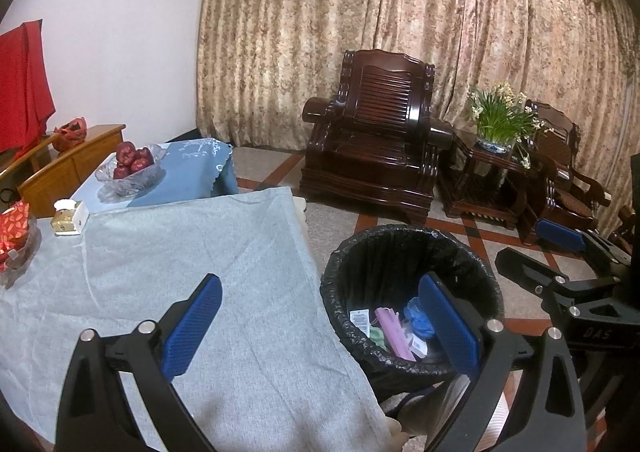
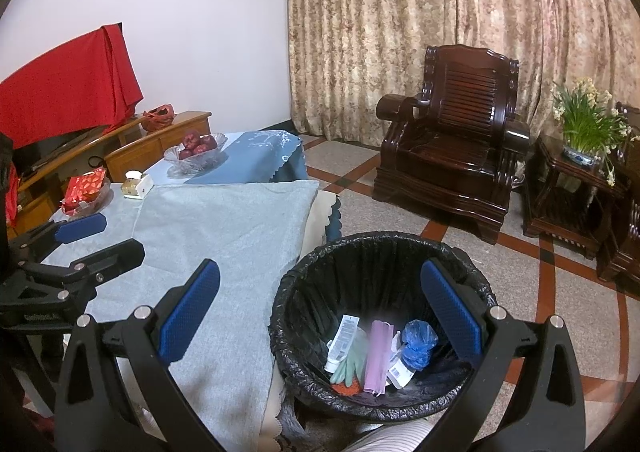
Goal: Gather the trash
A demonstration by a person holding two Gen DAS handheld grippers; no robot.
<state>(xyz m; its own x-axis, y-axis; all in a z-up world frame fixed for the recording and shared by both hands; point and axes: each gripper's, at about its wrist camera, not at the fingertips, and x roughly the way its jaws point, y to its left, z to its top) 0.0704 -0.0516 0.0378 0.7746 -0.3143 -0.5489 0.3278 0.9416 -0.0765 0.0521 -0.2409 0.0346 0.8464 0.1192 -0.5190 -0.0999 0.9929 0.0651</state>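
A bin lined with a black bag (image 1: 400, 252) (image 2: 384, 252) stands on the floor beside the table's right edge. It holds trash: a white tube (image 2: 342, 340), a green glove (image 2: 352, 366), a pink wrapper (image 2: 378, 352) (image 1: 394, 336), a blue crumpled bag (image 2: 418, 344) (image 1: 418, 322). My left gripper (image 1: 324, 328) is open and empty, spanning the table edge and the bin. My right gripper (image 2: 320, 316) is open and empty above the bin's near rim; it also shows in the left wrist view (image 1: 536, 248). The left gripper shows in the right wrist view (image 2: 102, 236).
The table has a grey cloth (image 1: 180, 272) (image 2: 224, 228). At its far end are a glass bowl of apples (image 1: 132, 167) (image 2: 196, 149), a small white box (image 1: 70, 215) (image 2: 136, 183) and a red packet in a dish (image 2: 86, 189). A dark wooden armchair (image 1: 372, 139) and a side table with flowers (image 1: 496, 131) stand beyond.
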